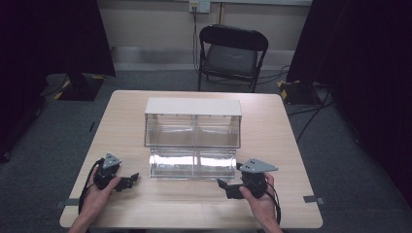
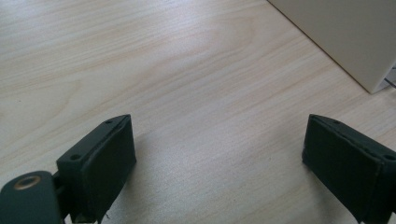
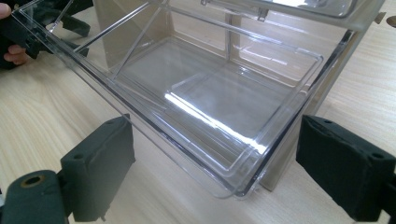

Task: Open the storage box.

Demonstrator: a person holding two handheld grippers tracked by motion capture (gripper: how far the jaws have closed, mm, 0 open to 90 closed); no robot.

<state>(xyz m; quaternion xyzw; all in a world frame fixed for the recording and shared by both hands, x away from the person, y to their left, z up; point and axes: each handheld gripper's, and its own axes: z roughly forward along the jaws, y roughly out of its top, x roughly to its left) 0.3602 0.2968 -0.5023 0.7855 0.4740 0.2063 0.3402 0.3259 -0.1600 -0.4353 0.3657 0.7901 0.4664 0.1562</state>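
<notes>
A clear plastic drawer unit with a beige top [image 1: 193, 106] stands mid-table, and its lower drawer [image 1: 193, 165] is pulled out toward me. It looks empty in the right gripper view, where the drawer [image 3: 205, 100] lies just beyond the jaws. My right gripper [image 1: 224, 187] sits at the drawer's front right corner, open, nothing between its jaws [image 3: 212, 172]. My left gripper [image 1: 131, 180] rests on the table left of the drawer, open over bare wood [image 2: 219, 163]. The unit's beige side wall [image 2: 345, 32] shows at the upper right of the left gripper view.
The light wooden table [image 1: 126, 111] has bare surface on all sides of the unit. A black folding chair [image 1: 231, 56] stands behind the far edge. Dark curtains hang at both sides and cables run over the grey floor [image 1: 311, 114].
</notes>
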